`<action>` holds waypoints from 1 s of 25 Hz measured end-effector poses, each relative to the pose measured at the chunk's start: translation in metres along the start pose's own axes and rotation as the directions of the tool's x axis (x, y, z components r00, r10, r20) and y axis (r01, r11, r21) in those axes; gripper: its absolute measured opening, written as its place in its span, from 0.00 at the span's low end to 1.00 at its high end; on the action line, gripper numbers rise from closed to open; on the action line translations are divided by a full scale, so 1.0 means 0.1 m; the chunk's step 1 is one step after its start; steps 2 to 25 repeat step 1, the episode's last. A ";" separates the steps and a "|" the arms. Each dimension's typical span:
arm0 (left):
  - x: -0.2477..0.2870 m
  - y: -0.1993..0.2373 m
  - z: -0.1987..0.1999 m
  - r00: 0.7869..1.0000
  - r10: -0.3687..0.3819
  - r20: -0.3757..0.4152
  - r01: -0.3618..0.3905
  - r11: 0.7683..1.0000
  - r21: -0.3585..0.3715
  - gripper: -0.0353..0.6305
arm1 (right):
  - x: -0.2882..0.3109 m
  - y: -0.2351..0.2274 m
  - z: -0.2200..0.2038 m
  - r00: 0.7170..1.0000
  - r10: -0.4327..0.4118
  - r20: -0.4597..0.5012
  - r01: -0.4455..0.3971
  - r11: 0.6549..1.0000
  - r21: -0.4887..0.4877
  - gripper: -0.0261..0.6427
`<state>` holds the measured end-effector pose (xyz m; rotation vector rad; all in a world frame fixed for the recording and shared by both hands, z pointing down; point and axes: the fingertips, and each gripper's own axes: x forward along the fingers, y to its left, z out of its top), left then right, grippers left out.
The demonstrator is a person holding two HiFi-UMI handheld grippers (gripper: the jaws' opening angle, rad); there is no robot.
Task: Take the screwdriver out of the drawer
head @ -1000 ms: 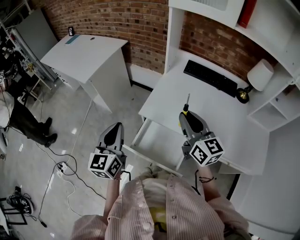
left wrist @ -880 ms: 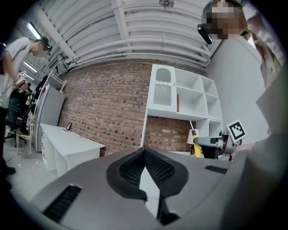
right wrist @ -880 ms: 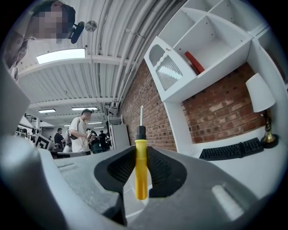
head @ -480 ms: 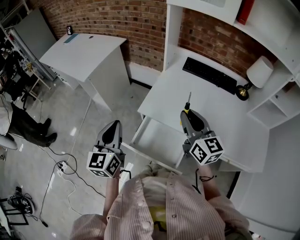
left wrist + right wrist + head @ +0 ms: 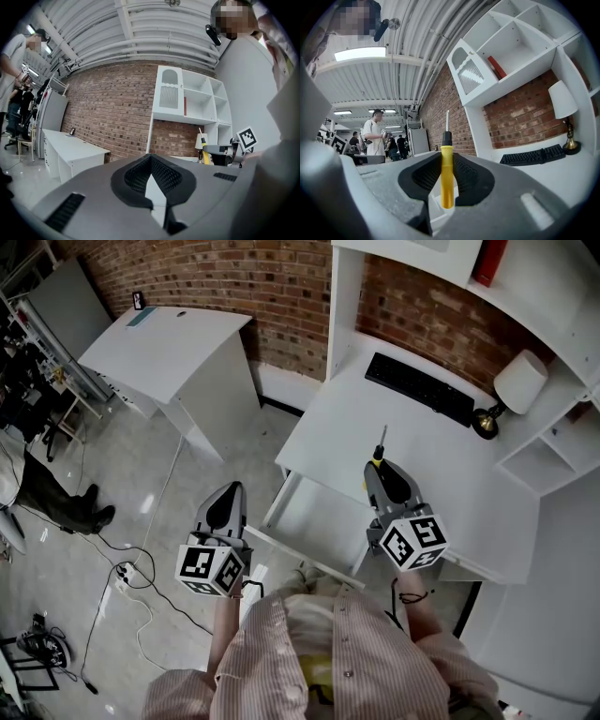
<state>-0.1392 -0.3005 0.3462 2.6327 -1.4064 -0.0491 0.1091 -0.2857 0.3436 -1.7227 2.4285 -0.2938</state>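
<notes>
A screwdriver [image 5: 377, 454] with a yellow handle and thin steel shaft points away from me, above the white desk [image 5: 450, 474]. My right gripper [image 5: 384, 471] is shut on its handle. In the right gripper view the screwdriver [image 5: 446, 180] stands upright between the black pads of the right gripper [image 5: 446, 161]. The open white drawer [image 5: 314, 521] lies below and to the left of that gripper. My left gripper [image 5: 230, 493] hovers over the floor left of the drawer, its jaws together and holding nothing. In the left gripper view the left gripper [image 5: 151, 158] holds nothing and the screwdriver [image 5: 203, 140] shows at the right.
A black keyboard [image 5: 419, 390] and a white lamp [image 5: 518, 385] sit at the back of the desk under white shelves [image 5: 553, 306]. A second white table [image 5: 173, 348] stands at the left. Cables [image 5: 131, 577] trail on the floor. A person [image 5: 47, 488] stands at the far left.
Both grippers and the screwdriver stay almost where they were. The person at the left edge has shifted a little toward the frame's edge.
</notes>
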 end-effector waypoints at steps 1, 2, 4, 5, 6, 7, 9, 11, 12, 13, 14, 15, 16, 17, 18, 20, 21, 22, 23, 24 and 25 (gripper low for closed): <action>0.00 0.00 0.00 1.000 0.000 0.000 0.000 1.000 0.001 0.05 | 0.00 0.00 0.00 1.000 -0.002 0.001 0.002 1.000 0.000 0.16; 0.00 0.00 0.00 1.000 0.000 0.000 0.000 1.000 0.001 0.05 | 0.00 0.00 0.00 1.000 -0.002 0.001 0.002 1.000 0.000 0.16; 0.00 0.00 0.00 1.000 0.000 0.000 0.000 1.000 0.001 0.05 | 0.00 0.00 0.00 1.000 -0.002 0.001 0.002 1.000 0.000 0.16; 0.00 0.00 0.00 1.000 0.000 0.000 0.000 1.000 0.001 0.05 | 0.00 0.00 0.00 1.000 -0.002 0.001 0.002 1.000 0.000 0.16; 0.00 0.00 0.00 1.000 0.000 0.000 0.000 1.000 0.001 0.05 | 0.00 0.00 0.00 1.000 -0.002 0.001 0.002 1.000 0.000 0.16; 0.00 0.00 0.00 1.000 0.000 0.000 0.000 1.000 0.001 0.05 | 0.00 0.00 0.00 1.000 -0.002 0.001 0.002 1.000 0.000 0.16; 0.00 0.00 0.00 1.000 0.000 0.000 0.000 1.000 0.001 0.05 | 0.00 0.00 0.00 1.000 -0.002 0.001 0.002 1.000 0.000 0.16; 0.00 0.00 0.00 1.000 0.000 0.000 0.000 1.000 0.001 0.05 | 0.00 0.00 0.00 1.000 -0.002 0.001 0.002 1.000 0.000 0.16; 0.00 0.00 0.00 1.000 0.000 0.000 0.000 1.000 0.001 0.05 | 0.00 0.00 0.00 1.000 -0.002 0.001 0.002 1.000 0.000 0.16; 0.00 0.00 0.00 1.000 0.000 0.000 0.000 1.000 0.001 0.05 | 0.00 0.00 0.00 1.000 -0.002 0.001 0.002 1.000 0.000 0.16; 0.00 0.00 0.00 1.000 0.000 0.000 0.000 1.000 0.001 0.05 | 0.00 0.00 0.00 1.000 -0.002 0.001 0.002 1.000 0.000 0.16; 0.00 0.00 0.00 1.000 0.000 0.000 0.000 1.000 0.001 0.05 | 0.00 0.00 0.00 1.000 -0.002 0.001 0.002 1.000 0.000 0.16; 0.00 0.00 0.00 1.000 0.000 0.000 0.000 1.000 0.001 0.05 | 0.00 0.00 0.00 1.000 -0.002 0.001 0.002 1.000 0.000 0.16; 0.00 0.00 0.00 1.000 0.000 0.000 0.000 1.000 0.001 0.05 | 0.00 0.00 0.00 1.000 -0.002 0.001 0.002 1.000 0.000 0.16; 0.00 0.00 0.00 1.000 0.000 0.000 0.000 1.000 0.001 0.05 | 0.00 0.00 0.00 1.000 -0.002 0.001 0.002 1.000 0.000 0.16; 0.00 0.00 0.00 1.000 0.000 0.000 0.000 1.000 0.001 0.05 | 0.00 0.00 0.00 1.000 -0.002 0.001 0.002 1.000 0.000 0.16; 0.00 0.00 0.00 1.000 0.000 0.000 0.000 1.000 0.001 0.05 | 0.00 0.00 0.00 1.000 -0.002 0.001 0.002 1.000 0.000 0.16; 0.00 0.00 0.00 1.000 0.000 0.000 0.000 1.000 0.001 0.05 | 0.00 0.00 0.00 1.000 -0.002 0.001 0.002 1.000 0.000 0.16; 0.00 0.00 0.00 1.000 0.000 0.000 0.000 1.000 0.001 0.05 | 0.00 0.00 0.00 1.000 -0.002 0.001 0.002 1.000 0.000 0.16; 0.00 0.00 0.00 1.000 0.000 0.000 0.000 1.000 0.001 0.05 | 0.00 0.00 0.00 1.000 -0.002 0.001 0.002 1.000 0.000 0.16; 0.00 0.00 0.00 1.000 0.000 0.000 0.000 1.000 0.001 0.05 | 0.00 0.00 0.00 1.000 -0.002 0.001 0.002 1.000 0.000 0.16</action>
